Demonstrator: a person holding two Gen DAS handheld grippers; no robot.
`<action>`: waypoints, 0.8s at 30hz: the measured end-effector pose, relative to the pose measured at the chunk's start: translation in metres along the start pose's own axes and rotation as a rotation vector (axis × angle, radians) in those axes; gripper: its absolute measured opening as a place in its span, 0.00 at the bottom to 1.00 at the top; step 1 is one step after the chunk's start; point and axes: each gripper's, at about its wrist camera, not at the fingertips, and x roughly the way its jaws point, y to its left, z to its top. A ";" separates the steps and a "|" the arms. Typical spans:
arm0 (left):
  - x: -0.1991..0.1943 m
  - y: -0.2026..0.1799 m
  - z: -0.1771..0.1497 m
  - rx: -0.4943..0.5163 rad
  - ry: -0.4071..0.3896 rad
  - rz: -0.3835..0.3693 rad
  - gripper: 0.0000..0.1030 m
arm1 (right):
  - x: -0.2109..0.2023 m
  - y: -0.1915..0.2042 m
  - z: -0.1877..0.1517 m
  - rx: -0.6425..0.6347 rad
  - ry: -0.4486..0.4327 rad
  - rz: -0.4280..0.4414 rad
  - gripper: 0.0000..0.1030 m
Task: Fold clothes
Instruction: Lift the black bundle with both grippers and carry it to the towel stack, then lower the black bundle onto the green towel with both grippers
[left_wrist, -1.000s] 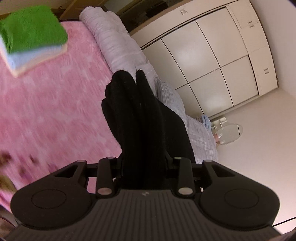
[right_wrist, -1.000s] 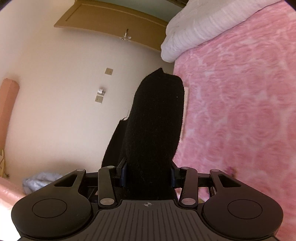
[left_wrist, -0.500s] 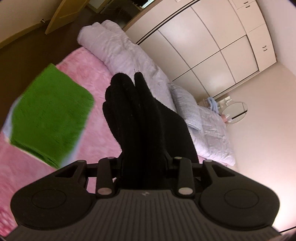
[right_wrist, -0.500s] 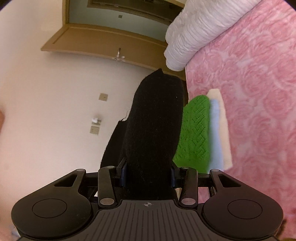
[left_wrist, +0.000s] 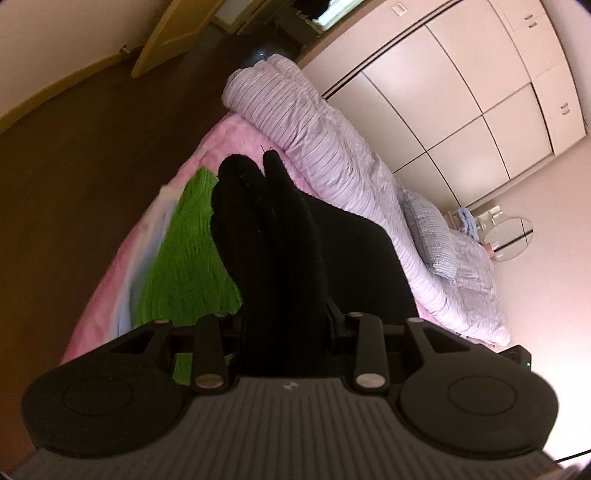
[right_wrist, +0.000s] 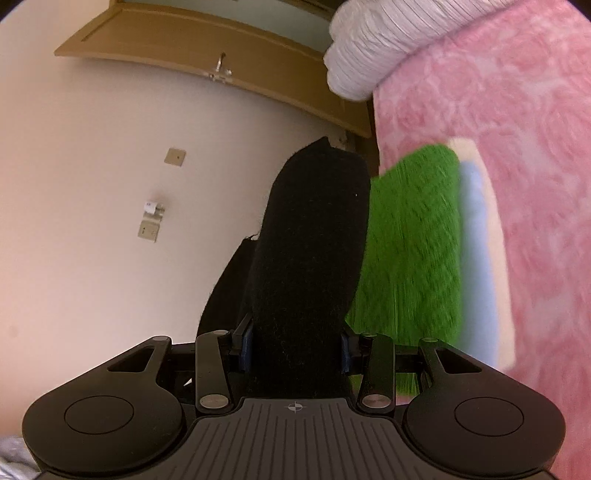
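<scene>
A folded black knit garment stands up between the jaws of my left gripper, which is shut on it. The cloth hides the fingers. My right gripper is shut on the same kind of black cloth, its fingers hidden too. A stack of folded clothes lies on the pink bedspread, with a green knit on top and pale blue and cream pieces under it. The green knit shows just behind and beside the held black cloth in both views.
A rolled lilac striped duvet lies along the bed's far side, with a pillow beyond it. The stack sits near the bed's edge above dark floor. A wardrobe and a wooden door stand behind.
Both grippers have swept across the bed with the black garment still gripped. The green-topped stack, earlier off to one side, now lies right behind the held cloth.
</scene>
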 end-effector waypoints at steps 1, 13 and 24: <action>0.009 0.003 0.007 0.011 0.001 -0.007 0.29 | 0.005 -0.003 0.003 -0.005 -0.019 -0.002 0.40; 0.074 0.042 0.033 0.062 0.070 -0.027 0.30 | 0.034 -0.030 0.016 0.033 -0.108 -0.070 0.40; 0.104 0.079 0.030 0.053 0.097 -0.008 0.37 | 0.054 -0.047 0.008 0.024 -0.121 -0.247 0.47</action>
